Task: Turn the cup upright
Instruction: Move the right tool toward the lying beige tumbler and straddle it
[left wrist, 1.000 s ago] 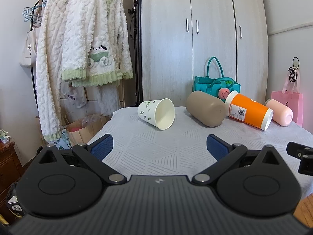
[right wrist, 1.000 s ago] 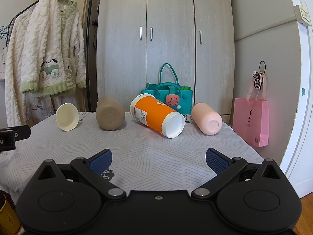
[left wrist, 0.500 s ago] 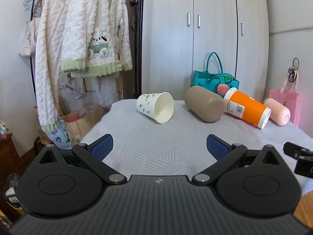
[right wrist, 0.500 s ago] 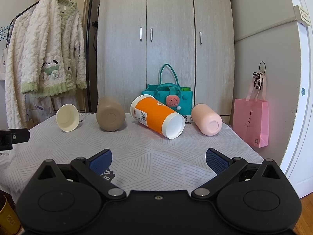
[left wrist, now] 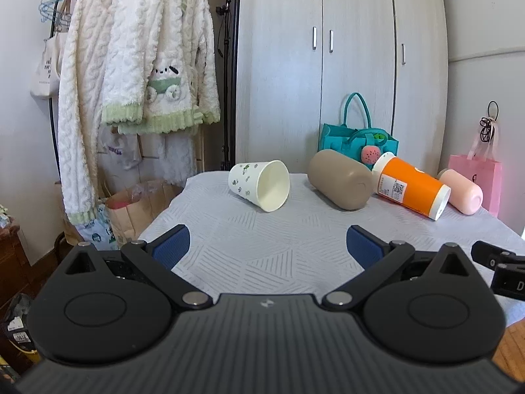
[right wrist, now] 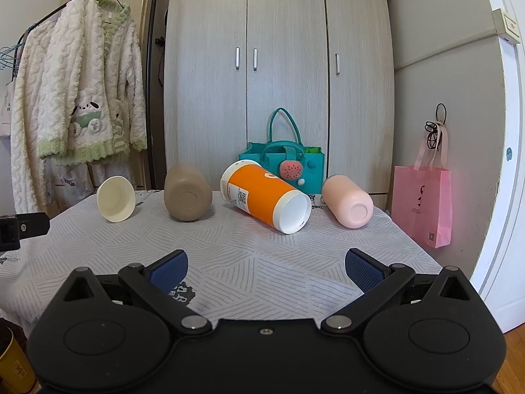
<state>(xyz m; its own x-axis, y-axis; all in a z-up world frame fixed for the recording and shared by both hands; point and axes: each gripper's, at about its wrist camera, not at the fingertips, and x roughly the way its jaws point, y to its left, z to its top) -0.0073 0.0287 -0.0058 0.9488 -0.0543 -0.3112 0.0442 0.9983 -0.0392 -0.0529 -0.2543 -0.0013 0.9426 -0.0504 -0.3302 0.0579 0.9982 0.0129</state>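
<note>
Both pairs of fingers are spread wide and hold nothing: the left gripper (left wrist: 265, 241) hovers over the near edge of the worktop (left wrist: 295, 246), and the right gripper (right wrist: 265, 267) hovers beside it over the same patterned cloth, facing the row of toppled containers.

Four things lie on their sides near the far edge. The paper cup (left wrist: 259, 185), white with small green prints, is at the left end with its open mouth turned toward the left gripper. Next come a tan bottle (left wrist: 339, 179), an orange tumbler (left wrist: 410, 188) and a pink bottle (left wrist: 461, 190), close together, the tan bottle and the orange tumbler apparently touching. The paper cup sits apart from them, well ahead of the left fingers.

Judging by its look, the paper cup is very light and thin-walled, so it would crush under a hard squeeze and could roll or skid away at a nudge. A sensible hold seems to be across the body, closer to the stiffer rolled rim or the base than to the soft middle, with just enough pressure to lift and turn it. The orange tumbler looks stiffer and heavier, with a smooth, possibly slippery skin; its mid-body would suit a firmer pinch. Which one counts as the cup cannot be told from here.
</note>
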